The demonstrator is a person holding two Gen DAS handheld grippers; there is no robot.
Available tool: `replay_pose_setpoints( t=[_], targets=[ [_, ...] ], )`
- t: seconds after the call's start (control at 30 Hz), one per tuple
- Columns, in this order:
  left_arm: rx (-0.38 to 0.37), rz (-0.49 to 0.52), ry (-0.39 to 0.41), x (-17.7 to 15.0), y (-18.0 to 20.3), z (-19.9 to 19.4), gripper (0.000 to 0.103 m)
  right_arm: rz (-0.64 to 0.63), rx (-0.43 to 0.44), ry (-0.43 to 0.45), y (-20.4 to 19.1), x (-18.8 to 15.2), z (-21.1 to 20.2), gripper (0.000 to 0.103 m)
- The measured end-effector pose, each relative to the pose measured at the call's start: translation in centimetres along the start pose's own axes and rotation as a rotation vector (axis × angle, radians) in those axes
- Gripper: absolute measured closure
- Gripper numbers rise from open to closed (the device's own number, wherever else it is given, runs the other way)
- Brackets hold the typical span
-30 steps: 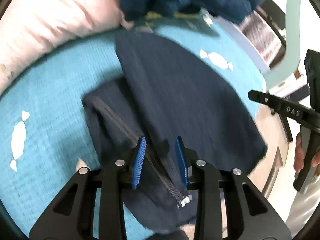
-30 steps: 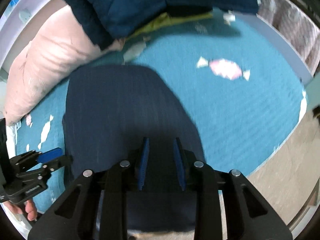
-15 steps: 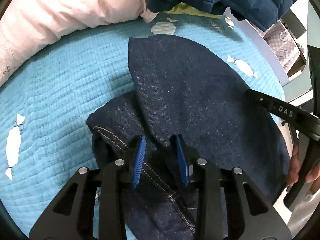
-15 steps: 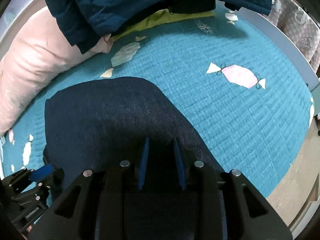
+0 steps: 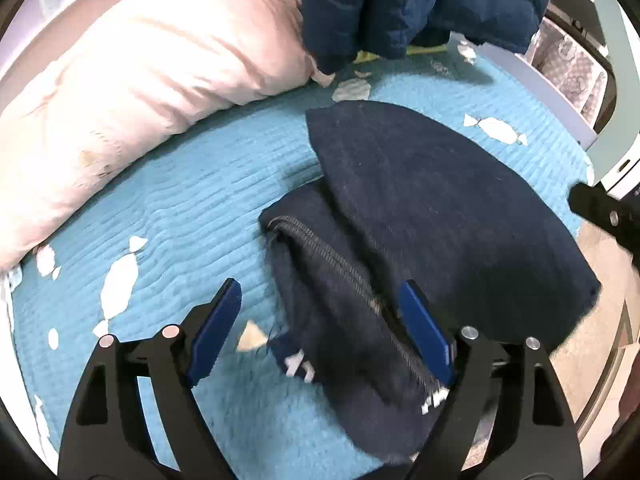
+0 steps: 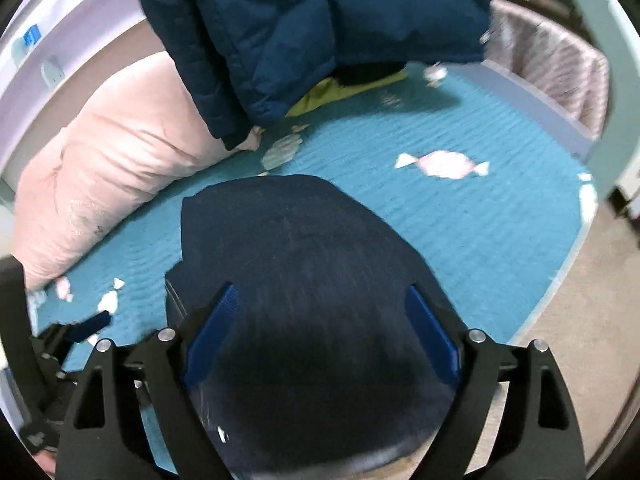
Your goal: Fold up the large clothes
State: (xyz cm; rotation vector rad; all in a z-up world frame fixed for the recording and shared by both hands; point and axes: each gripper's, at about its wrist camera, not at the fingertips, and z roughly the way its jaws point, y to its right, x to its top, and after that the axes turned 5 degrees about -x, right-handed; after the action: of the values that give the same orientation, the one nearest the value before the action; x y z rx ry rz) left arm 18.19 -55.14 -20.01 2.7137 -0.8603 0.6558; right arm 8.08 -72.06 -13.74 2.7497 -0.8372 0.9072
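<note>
1. On the near half of a blue bedspread [image 5: 200, 184] lie dark jeans [image 5: 432, 200], folded into a broad, rounded stack with one stitched seam running along the near left side.
2. The left gripper [image 5: 320, 320] now has its blue fingers [image 5: 216, 320] spread wide, hovering over the seamed edge; half a second ago they were pressed close together on that denim.
3. The right gripper [image 6: 324, 328] has opened the same way, fingers wide apart above the near right part of the jeans [image 6: 304, 256], where before they pinched the cloth.
4. Both releases appear to mean a fold has just been laid down and let go (the top layer lies smooth and nothing hangs from either tool).
5. A loose flap with pale marks sticks out at the near edge under the left gripper, so the stack likely needs tidying or one more fold.
6. Far left, a pink pillow [image 5: 132, 92] rests along the bed's edge; at the far side, a puffy navy jacket [image 6: 320, 20] lies over a bit of yellow-green cloth [image 6: 340, 90], well apart from the jeans.
7. Some blur in both views suggests the tools are in motion.
</note>
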Motion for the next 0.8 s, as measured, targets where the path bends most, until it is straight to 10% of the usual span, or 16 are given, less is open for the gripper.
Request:
replay_pose_setpoints(
  t=[0.4, 0.8],
  targets=[
    [-0.018, 0.014, 0.173, -9.9, -3.4, -15.5, 0.014, 0.095, -0.231, 0.239, -5.8, -12.1, -15.9, 0.008],
    [0.049, -0.019, 0.308, -20.1, -8.1, -29.8, 0.007, 0.086, -0.252, 0.418, -12.7, -19.4, -29.6, 0.008]
  ],
)
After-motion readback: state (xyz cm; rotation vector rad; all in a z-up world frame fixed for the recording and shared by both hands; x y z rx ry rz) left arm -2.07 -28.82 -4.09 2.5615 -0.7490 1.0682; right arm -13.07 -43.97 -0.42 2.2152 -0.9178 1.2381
